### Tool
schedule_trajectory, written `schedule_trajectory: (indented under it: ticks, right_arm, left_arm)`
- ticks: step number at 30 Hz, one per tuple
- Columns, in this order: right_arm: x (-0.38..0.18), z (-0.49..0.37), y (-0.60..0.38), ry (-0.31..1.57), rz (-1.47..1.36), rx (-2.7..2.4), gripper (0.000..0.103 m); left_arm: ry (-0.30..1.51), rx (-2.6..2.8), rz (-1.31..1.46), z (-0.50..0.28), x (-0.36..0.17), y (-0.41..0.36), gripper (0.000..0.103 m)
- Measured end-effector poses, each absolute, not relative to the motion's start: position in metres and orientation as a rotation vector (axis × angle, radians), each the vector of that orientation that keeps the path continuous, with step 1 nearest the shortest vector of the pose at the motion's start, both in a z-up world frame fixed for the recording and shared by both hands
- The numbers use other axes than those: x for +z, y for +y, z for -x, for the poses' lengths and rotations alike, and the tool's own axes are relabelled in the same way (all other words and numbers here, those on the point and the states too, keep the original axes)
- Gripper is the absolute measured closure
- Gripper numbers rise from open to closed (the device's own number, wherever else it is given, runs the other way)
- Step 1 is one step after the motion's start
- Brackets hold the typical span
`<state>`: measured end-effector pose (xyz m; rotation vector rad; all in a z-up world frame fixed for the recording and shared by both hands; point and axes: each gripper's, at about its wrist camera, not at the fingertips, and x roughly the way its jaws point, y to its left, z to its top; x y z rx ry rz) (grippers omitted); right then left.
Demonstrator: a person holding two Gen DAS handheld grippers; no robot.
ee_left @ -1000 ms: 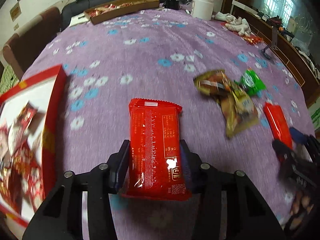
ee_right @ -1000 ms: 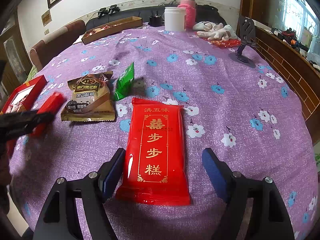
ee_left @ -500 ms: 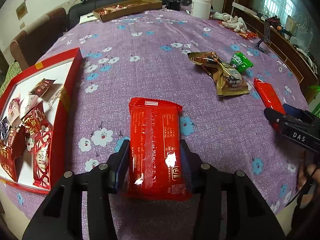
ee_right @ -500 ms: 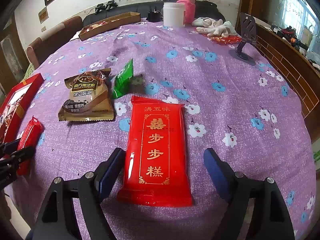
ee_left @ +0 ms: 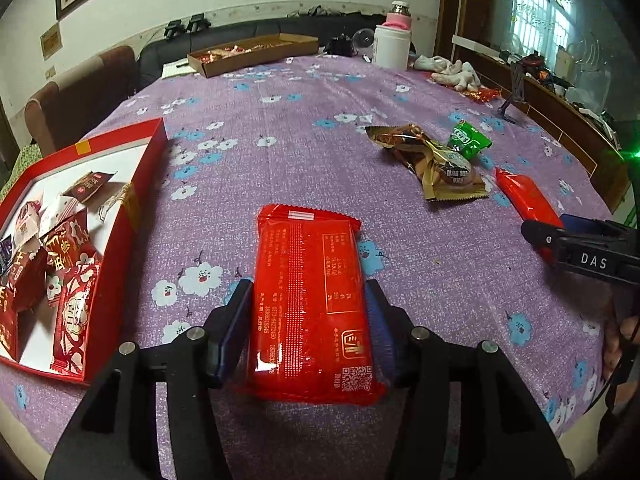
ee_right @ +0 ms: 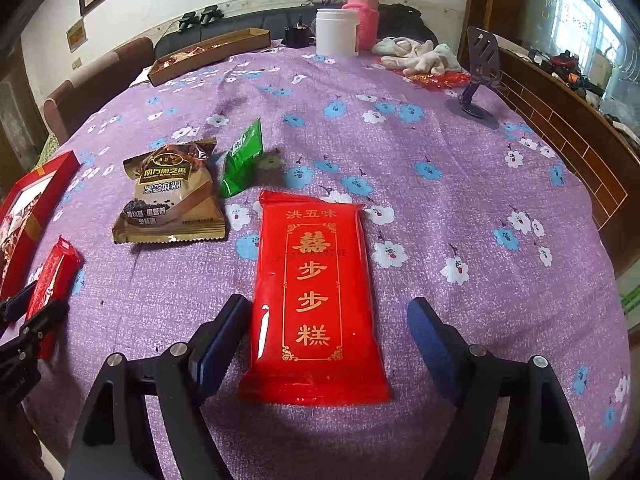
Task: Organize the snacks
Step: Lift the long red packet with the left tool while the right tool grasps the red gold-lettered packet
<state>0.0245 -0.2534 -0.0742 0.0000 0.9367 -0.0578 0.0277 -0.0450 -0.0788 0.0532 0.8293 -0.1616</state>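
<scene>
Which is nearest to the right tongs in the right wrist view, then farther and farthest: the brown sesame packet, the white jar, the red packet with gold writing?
1. Red packet, between the open right tongs.
2. Brown sesame packet, ahead, to the left.
3. White jar, at the table's far edge.

Left wrist view: you look from just behind the left gripper, tilted down across the bench, close to the cloth.
Right wrist view: you look from behind the right gripper, also tilted down, equally near.
Facing: both aim toward the far wall.
Shared ground: brown sachet, green packet, red box, white jar.
</scene>
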Motion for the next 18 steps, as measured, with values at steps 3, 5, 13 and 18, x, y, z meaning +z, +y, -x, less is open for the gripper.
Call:
schedule_trajectory:
  ticks: [3, 5, 13, 18]
  right_arm:
    - [-0.0726, -0.0185, -0.2475, 0.911, 0.022, -0.040, 0.040]
    - [-0.0721, -0.0168, -0.2459, 0.904, 0.025, -0.037, 0.046]
    - [-0.0723, -0.0151, -0.2460, 0.897, 0.024, -0.039, 0.050]
    - [-0.0715, -0.0148, -0.2471, 0.893, 0.009, -0.036, 0.051]
  left_arm:
    - [0.826, -0.175, -0.056, -0.0284, -0.0778, -0.0440, 0.052]
    - [0.824, -0.183, -0.065, -0.0283, -0.0777, -0.0444, 0.052]
    - [0.823, -0.194, -0.115, -0.0284, -0.0780, -0.0490, 0.051]
    - [0.830, -0.179, -0.112, -0.0296, -0.0776, -0.0493, 0.049]
